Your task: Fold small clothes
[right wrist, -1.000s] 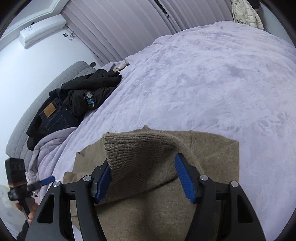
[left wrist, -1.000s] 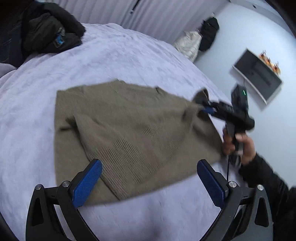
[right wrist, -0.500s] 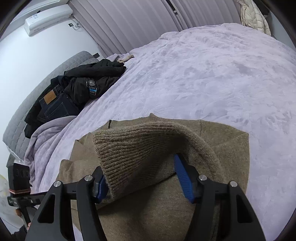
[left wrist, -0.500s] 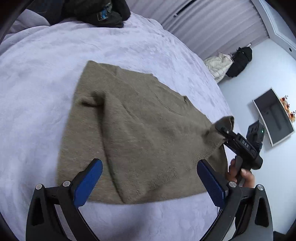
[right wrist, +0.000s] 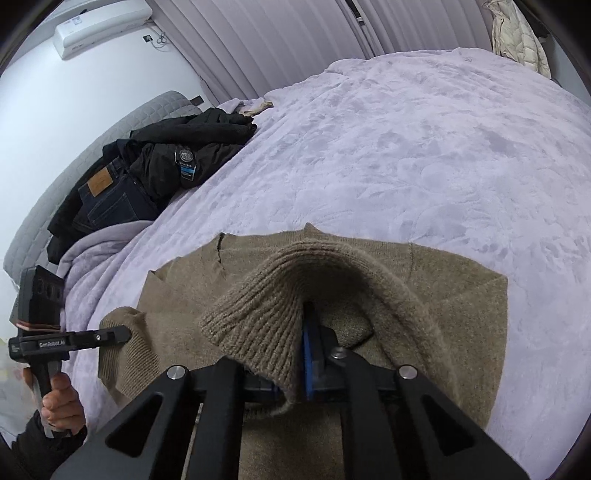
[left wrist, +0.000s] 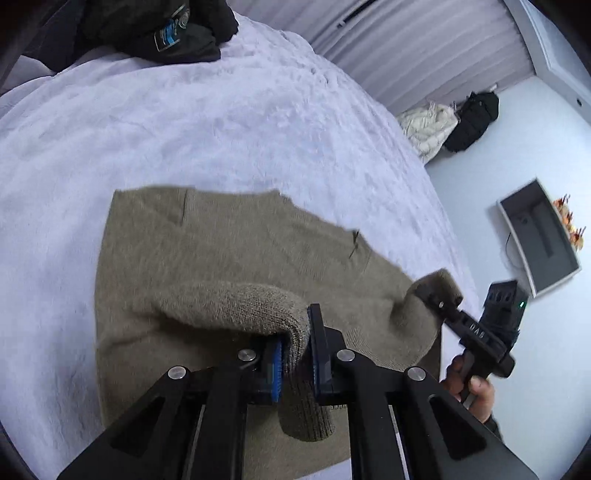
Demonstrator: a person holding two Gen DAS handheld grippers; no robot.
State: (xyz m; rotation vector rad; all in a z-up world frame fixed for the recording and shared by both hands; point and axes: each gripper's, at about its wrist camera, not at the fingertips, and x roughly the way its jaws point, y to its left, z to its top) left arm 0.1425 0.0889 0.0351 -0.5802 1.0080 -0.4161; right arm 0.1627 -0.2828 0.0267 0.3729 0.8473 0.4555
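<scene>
An olive-brown knitted sweater [left wrist: 221, 251] lies spread on the lavender bed cover [left wrist: 184, 122]. My left gripper [left wrist: 295, 354] is shut on a ribbed sleeve cuff [left wrist: 291, 328] lifted off the sweater's body. My right gripper [right wrist: 295, 365] is shut on the other ribbed cuff [right wrist: 258, 325], also raised above the sweater [right wrist: 443, 295]. The right gripper also shows in the left wrist view [left wrist: 436, 299], gripping cloth at the sweater's right edge. The left gripper shows in the right wrist view [right wrist: 125, 334] at the sweater's left edge.
A pile of black jackets and dark jeans [right wrist: 147, 173] lies at the head of the bed, also in the left wrist view [left wrist: 159, 29]. A cream jacket [left wrist: 428, 125] and black bag [left wrist: 472, 118] sit by the curtain. A grey tray [left wrist: 539, 236] lies on the floor.
Both grippers have closed: each was open around the sweater, and now each pinches a ribbed cuff. The left gripper has come down onto the sweater's near sleeve.
</scene>
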